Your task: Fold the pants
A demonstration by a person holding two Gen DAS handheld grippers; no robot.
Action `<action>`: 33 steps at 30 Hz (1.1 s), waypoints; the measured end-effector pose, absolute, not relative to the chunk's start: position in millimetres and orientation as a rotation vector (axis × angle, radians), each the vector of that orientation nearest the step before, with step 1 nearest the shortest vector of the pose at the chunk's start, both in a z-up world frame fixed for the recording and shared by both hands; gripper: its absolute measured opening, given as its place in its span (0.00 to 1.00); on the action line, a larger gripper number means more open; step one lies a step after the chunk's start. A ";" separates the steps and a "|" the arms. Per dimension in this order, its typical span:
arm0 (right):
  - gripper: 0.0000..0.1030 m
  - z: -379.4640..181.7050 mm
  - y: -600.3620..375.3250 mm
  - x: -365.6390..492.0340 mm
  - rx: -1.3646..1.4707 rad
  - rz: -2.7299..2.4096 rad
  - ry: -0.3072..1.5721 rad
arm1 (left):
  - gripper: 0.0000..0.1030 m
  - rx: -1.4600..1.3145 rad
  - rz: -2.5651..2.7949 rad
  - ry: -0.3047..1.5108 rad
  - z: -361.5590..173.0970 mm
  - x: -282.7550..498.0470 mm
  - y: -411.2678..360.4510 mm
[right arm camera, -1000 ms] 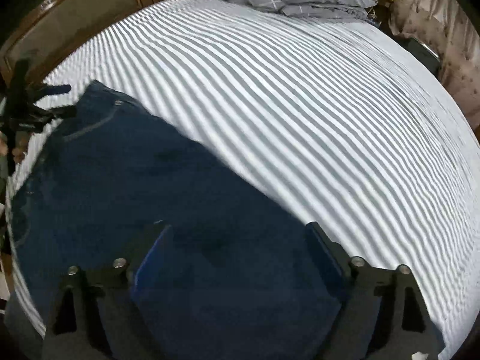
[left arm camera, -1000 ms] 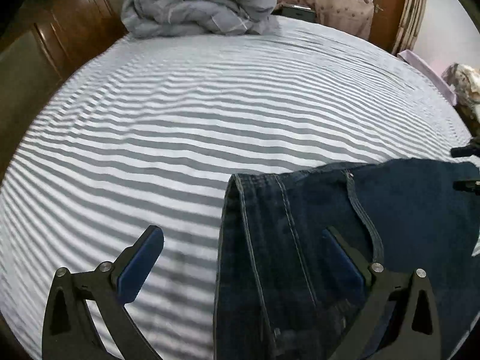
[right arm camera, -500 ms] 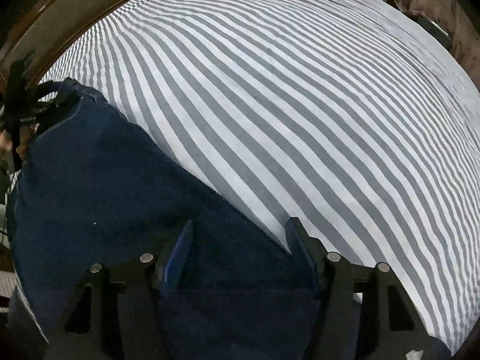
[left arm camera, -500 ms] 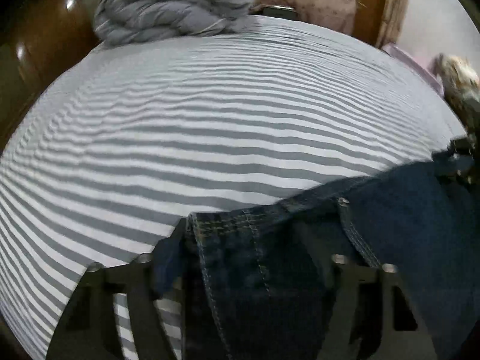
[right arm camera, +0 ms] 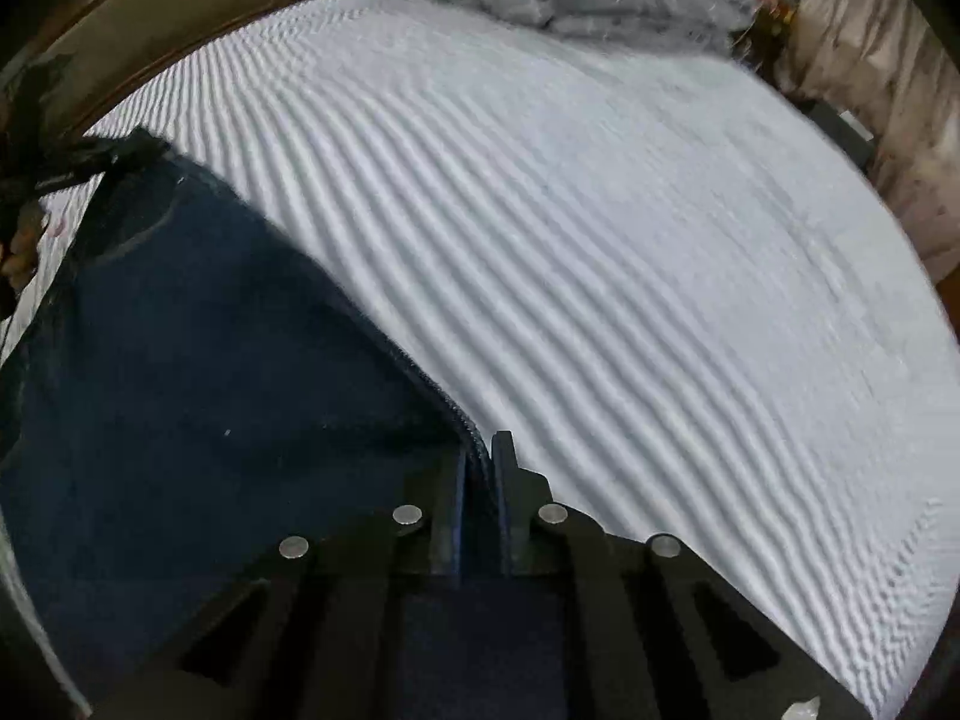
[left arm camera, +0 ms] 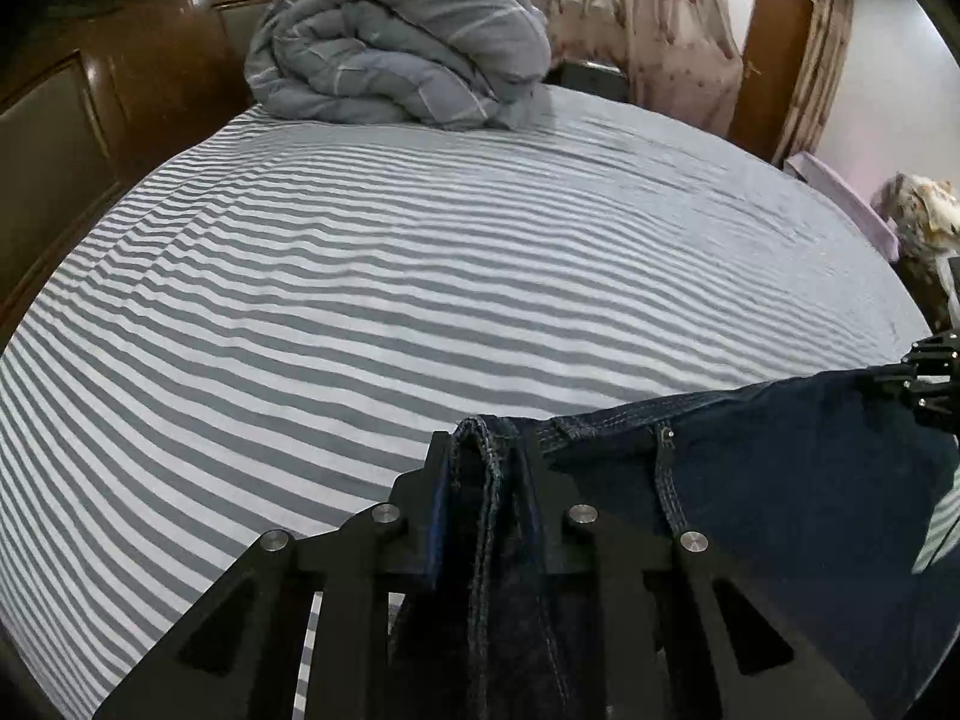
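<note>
- Pants (left arm camera: 780, 498), dark denim, hang stretched between the two tools above the striped bed (left arm camera: 420, 300), near its front edge; held at both ends, the cloth stays flat for folding.
- Left tool (left arm camera: 485, 474) is clamped on the bunched waistband; gripping several layers likely keeps them aligned.
- Right tool (right arm camera: 478, 468) pinches the opposite edge; the rolled duvet (left arm camera: 402, 54) lies well apart, by the headboard.
</note>
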State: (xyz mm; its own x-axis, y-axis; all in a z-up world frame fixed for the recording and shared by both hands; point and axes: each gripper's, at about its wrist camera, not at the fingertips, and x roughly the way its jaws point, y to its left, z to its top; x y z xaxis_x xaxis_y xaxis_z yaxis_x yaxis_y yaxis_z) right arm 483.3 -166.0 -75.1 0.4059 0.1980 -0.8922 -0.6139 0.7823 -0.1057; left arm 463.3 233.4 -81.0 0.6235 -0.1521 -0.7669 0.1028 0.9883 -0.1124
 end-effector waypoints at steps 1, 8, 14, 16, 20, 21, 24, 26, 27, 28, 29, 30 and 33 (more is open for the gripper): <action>0.08 -73.4 -162.7 487.3 -0.468 0.513 1.015 | 0.21 -0.083 -0.134 0.871 -79.3 462.6 237.9; 0.13 -114.5 -143.4 510.4 -0.534 0.453 1.094 | 0.22 -0.016 -0.083 0.926 -104.2 470.0 233.7; 0.42 -108.9 -162.6 527.2 -0.483 0.528 1.139 | 0.26 0.017 -0.079 0.926 -115.0 470.4 230.3; 0.48 -108.3 -171.7 522.5 -0.475 0.561 1.150 | 0.30 0.010 -0.084 0.923 -116.0 470.5 233.1; 0.47 -115.9 -188.1 526.2 -0.478 0.613 1.198 | 0.36 -0.029 -0.100 0.929 -118.7 474.1 239.6; 0.46 -116.6 -194.2 530.5 -0.444 0.631 1.211 | 0.39 -0.030 -0.101 0.927 -119.1 474.5 240.2; 0.38 -120.5 -203.0 541.6 -0.368 0.663 1.239 | 0.42 -0.064 -0.105 0.935 -123.6 480.5 243.7; 0.21 -118.0 -199.8 537.1 -0.367 0.691 1.242 | 0.42 -0.094 -0.099 0.939 -124.7 484.0 246.1; 0.15 -115.7 -197.6 535.5 -0.389 0.693 1.231 | 0.42 -0.103 -0.090 0.942 -124.4 486.1 246.0; 0.12 -112.1 -195.3 531.2 -0.422 0.686 1.212 | 0.38 -0.101 -0.088 0.938 -123.2 486.4 244.8; 0.10 -107.4 -193.9 524.5 -0.449 0.673 1.194 | 0.37 -0.086 -0.084 0.936 -122.1 486.8 241.7; 0.10 -103.6 -192.0 518.1 -0.469 0.653 1.176 | 0.34 -0.059 -0.076 0.937 -121.0 487.0 237.2; 0.07 -86.8 -186.6 496.4 -0.520 0.598 1.116 | 0.27 -0.017 -0.064 0.932 -113.0 483.2 226.0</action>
State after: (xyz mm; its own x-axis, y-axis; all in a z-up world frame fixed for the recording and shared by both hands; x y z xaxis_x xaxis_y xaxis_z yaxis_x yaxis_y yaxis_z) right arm 496.4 -186.6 -86.8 0.3158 0.1801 -0.9316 -0.6753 0.7324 -0.0873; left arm 483.2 226.0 -113.0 0.5942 -0.0624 -0.8019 0.0478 0.9980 -0.0422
